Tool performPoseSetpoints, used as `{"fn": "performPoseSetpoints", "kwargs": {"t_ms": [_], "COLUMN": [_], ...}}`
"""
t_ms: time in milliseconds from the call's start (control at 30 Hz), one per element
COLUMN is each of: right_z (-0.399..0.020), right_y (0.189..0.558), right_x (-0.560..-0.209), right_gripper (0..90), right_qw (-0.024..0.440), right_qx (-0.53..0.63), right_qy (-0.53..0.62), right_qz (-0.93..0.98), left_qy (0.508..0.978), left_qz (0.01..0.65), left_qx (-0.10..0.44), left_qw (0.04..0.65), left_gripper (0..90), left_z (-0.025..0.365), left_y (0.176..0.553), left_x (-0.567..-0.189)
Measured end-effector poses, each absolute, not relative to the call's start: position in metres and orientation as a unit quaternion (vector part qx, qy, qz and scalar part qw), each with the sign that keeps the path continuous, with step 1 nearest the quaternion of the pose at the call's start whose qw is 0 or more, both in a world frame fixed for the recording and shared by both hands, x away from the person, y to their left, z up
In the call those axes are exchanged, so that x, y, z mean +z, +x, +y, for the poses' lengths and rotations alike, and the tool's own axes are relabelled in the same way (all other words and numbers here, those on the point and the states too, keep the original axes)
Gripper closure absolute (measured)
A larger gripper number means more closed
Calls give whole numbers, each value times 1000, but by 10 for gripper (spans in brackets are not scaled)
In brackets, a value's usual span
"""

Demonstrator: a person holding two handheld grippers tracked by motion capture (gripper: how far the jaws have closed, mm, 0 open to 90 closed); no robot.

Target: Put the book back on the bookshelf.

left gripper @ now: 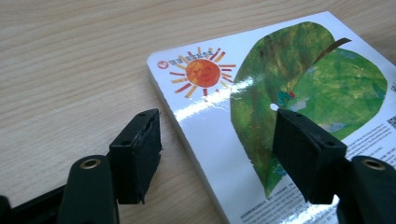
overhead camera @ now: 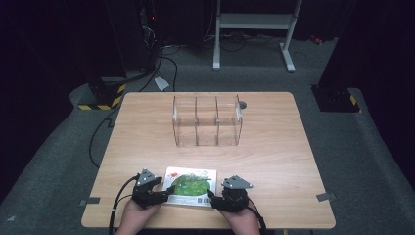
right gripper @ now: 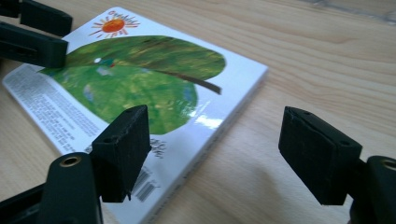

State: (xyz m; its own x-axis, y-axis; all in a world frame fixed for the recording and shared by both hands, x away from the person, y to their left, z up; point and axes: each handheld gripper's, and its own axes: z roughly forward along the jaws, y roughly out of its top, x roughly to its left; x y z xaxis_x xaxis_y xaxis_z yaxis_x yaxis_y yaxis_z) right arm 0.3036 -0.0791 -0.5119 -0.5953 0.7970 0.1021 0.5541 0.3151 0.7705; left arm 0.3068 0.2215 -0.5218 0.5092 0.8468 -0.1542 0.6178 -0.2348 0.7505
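In the high view, a book (overhead camera: 190, 186) with a green leaf on its white cover lies flat near the front edge of the wooden table (overhead camera: 274, 147). The left gripper (overhead camera: 165, 192) sits at the book's left edge and the right gripper (overhead camera: 211, 195) at its right edge, each held in a hand. A clear three-compartment box (overhead camera: 207, 121) stands well apart, farther back on the table.

In the left gripper view, the jaws stand spread apart. One fingertip (left gripper: 135, 156) is over bare wood just beside the book's (left gripper: 261, 116) edge; the other is above the cover, over the leaf.

In the right gripper view, the jaws are likewise wide apart. One fingertip (right gripper: 122, 151) hangs over the book's (right gripper: 140, 88) corner near the barcode, the other over bare table beside it. The left gripper's jaws (right gripper: 32, 32) show at the book's far end
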Motion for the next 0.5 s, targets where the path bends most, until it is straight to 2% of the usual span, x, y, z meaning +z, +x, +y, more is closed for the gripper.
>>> {"fn": "performPoseSetpoints", "kwargs": {"t_ms": [367,500], "right_z": [-70,-70], "right_y": [302,302], "right_x": [-515,-517], "right_gripper": [215,202], "right_qw": [129,116], "right_qx": [402,395], "right_qy": [413,413], "right_qz": [807,812], "left_qy": [761,758], "left_qz": [488,491], "left_qx": [126,118], "left_qw": [409,413], "left_gripper": [323,352], "left_z": [219,221], "left_y": [304,304], "left_x": [-525,-525]}}
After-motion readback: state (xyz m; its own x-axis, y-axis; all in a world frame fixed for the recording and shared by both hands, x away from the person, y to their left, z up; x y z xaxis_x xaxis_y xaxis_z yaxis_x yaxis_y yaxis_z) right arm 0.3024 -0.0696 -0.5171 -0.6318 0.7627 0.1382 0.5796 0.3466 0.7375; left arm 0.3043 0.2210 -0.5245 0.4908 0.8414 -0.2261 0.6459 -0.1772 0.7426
